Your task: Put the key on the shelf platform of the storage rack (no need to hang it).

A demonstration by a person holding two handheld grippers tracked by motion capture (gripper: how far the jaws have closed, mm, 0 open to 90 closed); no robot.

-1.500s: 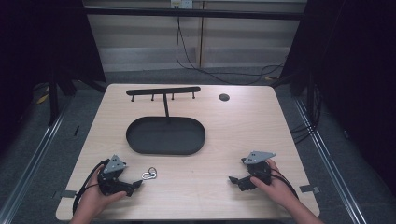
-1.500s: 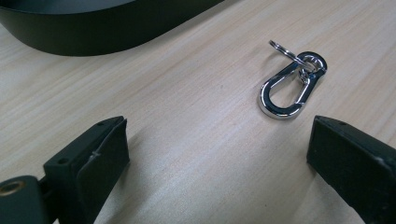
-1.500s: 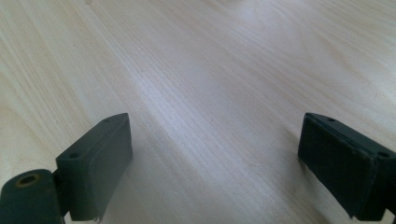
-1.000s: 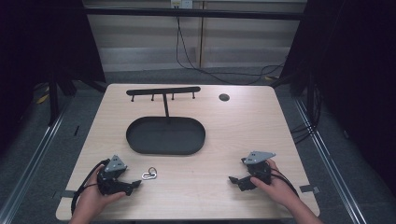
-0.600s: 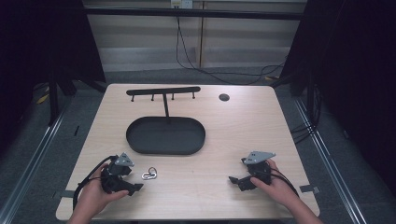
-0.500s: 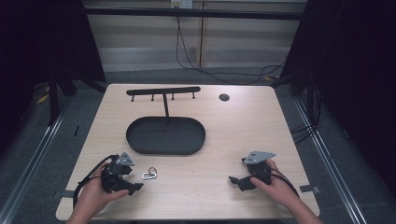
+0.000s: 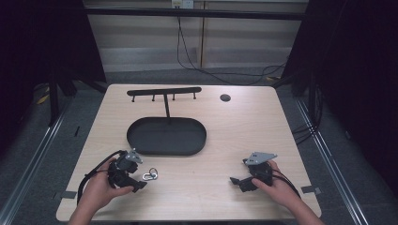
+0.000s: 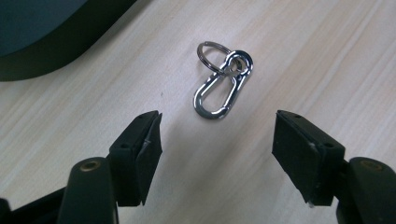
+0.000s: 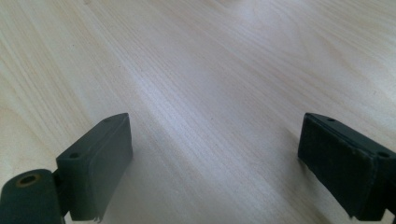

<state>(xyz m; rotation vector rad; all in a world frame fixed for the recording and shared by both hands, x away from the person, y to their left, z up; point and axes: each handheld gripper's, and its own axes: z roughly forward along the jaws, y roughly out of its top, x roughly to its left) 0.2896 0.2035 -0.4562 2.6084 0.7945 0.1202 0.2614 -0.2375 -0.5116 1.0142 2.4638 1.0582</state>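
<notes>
— Ahead of the left tongs [image 8: 217, 135], what is seen?

— A silver carabiner [image 8: 219, 91] with a key ring [image 8: 211, 52] hooked on is seen lying flat on the pale wooden surface [image 7: 234, 136], just beyond the parted jaws and untouched by them. Nothing is set between.

— And farther off?

— A black oval tray [image 7: 166, 136] is placed beyond, with a black peg rack [image 7: 164, 92] behind it and a small dark disc [image 7: 225, 97] well apart.

— The right tongs [image 9: 215, 163]?

— Held wide apart over bare wood; nothing is gripped.
</notes>
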